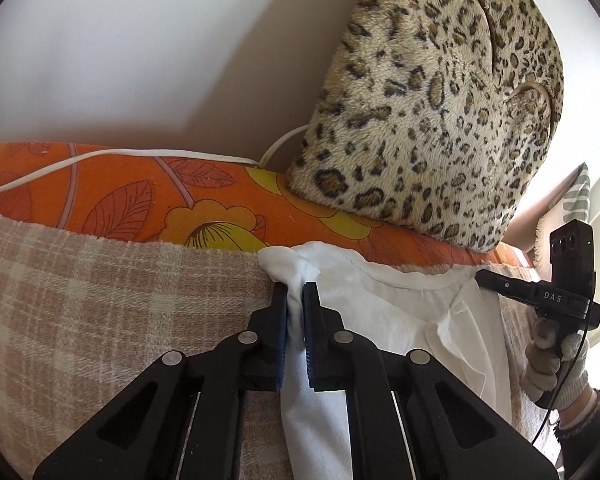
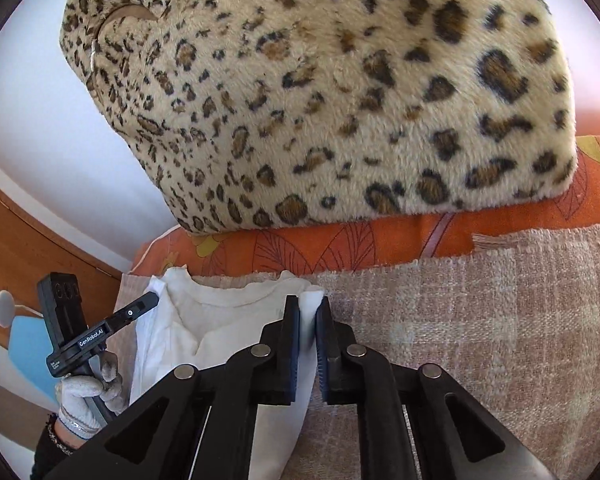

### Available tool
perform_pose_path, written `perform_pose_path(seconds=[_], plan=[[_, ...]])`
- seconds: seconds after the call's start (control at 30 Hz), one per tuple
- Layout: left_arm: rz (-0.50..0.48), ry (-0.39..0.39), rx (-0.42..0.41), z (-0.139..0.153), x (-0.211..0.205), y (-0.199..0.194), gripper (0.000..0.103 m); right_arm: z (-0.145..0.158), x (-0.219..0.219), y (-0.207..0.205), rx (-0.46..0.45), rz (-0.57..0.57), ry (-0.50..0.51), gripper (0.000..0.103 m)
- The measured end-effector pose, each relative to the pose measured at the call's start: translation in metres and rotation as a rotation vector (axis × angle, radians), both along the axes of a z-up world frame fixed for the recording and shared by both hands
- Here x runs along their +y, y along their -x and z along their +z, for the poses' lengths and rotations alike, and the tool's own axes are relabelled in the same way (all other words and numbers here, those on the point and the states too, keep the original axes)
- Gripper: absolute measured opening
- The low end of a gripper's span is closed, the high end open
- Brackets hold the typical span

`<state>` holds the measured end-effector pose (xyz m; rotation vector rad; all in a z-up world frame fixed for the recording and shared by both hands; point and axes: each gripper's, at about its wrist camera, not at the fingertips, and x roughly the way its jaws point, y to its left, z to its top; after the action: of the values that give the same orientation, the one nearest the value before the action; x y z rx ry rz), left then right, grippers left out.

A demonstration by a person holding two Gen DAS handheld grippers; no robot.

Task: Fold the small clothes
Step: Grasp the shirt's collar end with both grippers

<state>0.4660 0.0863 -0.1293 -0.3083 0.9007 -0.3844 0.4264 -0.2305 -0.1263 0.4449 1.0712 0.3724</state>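
A small white shirt (image 1: pixel 400 320) lies on a beige checked blanket (image 1: pixel 100 300), its neckline toward the far edge. My left gripper (image 1: pixel 295 292) is shut on the shirt's left shoulder corner, with bunched white cloth squeezed between the pads. In the right wrist view the same white shirt (image 2: pixel 220 320) shows, and my right gripper (image 2: pixel 308 304) is shut on its right shoulder corner. Each view also catches the other gripper at the side, held by a gloved hand (image 1: pixel 556 360) (image 2: pixel 88 392).
A leopard-print cushion (image 1: pixel 428 100) stands on an orange floral sheet (image 1: pixel 160 204) just beyond the shirt, against a white wall. A white cord (image 1: pixel 100 158) runs along the sheet. A wooden surface (image 2: pixel 40 240) and a blue object (image 2: pixel 28 356) lie to the left.
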Motion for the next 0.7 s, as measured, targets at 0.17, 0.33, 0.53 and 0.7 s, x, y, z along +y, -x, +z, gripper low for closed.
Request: perform_pose_path(seconds=[0.17,0.33,0.53,0.7], plan=[[0.007,-0.020,-0.022,0.004,-0.001,-0.002,0.006,0.009,0.022,-0.009,-0.038,0.064,0.188,0.004],[0.035,0.041,0.008,0.005,0.012,-0.009,0.039,-0.001,0.009,-0.011,0.009,0.014,0.065,0.027],[0.021,0.069,0.046,-0.002,0.010,-0.024,0.039,-0.005,0.000,-0.011,0.006,0.008,0.027,0.029],[-0.002,0.023,0.029,-0.003,-0.004,-0.030,0.004,-0.007,0.004,-0.018,0.007,0.006,0.045,0.009]])
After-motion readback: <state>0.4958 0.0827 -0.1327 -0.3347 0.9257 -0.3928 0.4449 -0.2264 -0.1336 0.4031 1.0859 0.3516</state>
